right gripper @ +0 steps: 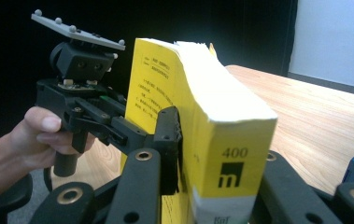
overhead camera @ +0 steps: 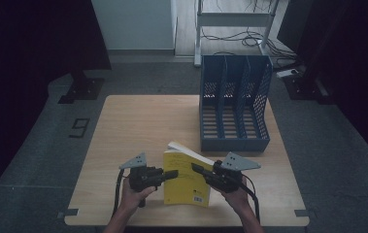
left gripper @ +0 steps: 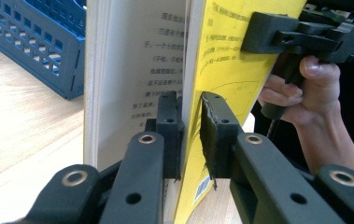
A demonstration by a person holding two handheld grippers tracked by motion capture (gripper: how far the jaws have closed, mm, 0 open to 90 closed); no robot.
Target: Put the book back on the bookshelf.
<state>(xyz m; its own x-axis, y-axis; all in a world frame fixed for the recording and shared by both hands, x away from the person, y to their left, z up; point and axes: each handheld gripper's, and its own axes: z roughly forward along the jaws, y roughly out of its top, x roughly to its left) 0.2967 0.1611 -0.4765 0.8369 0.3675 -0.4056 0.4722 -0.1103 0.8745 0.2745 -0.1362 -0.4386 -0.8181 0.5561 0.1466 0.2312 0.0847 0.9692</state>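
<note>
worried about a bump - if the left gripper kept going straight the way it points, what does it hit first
Its jaws already pinch the yellow book's cover, so the left gripper would first push the book. Beyond that, the right gripper on the book's far side looks next, though depth is unclear.

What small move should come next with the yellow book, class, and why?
Probably lift the yellow book toward the blue file rack. The right hand-held gripper clamps its spine, the left hand-held gripper pinches only the back cover, and the rack's slots stand empty behind it.
</note>
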